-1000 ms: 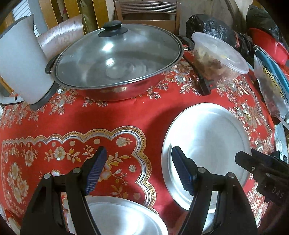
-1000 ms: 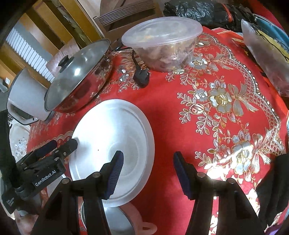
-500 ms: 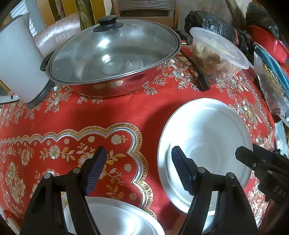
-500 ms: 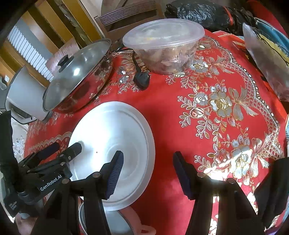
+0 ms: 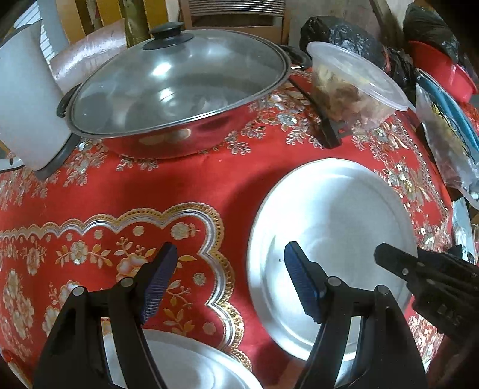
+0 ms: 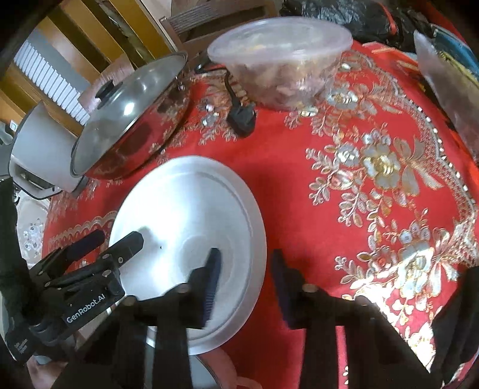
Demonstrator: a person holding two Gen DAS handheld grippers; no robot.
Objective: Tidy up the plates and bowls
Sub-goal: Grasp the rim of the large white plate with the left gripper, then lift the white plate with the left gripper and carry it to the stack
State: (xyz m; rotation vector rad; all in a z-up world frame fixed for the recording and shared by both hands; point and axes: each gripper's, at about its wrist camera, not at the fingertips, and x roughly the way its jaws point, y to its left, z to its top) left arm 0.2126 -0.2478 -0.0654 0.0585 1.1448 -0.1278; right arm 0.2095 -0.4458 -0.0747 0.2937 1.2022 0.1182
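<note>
A red tablecloth with gold and silver flowers (image 5: 167, 191) covers the table. A steel wok under a glass lid with a black knob (image 5: 176, 89) stands at the back, a white plastic jug (image 5: 27, 101) touching its left. A clear lidded tub of food (image 6: 281, 57) sits right of the wok, a black plug (image 6: 242, 116) just beside it

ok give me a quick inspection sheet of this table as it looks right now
Surface: red floral tablecloth, crowded.
Job's things: large metal plate lying flat; second metal dish at the near edge.
Clutter: lidded wok, lidded plastic container holding food, white appliance, black bags, clear bag.
Grippers: left gripper open, empty; right gripper open, straddling the plate's rim, blurred.
Cables: black plug between wok and container.
Surroundings: wooden chairs behind.
</note>
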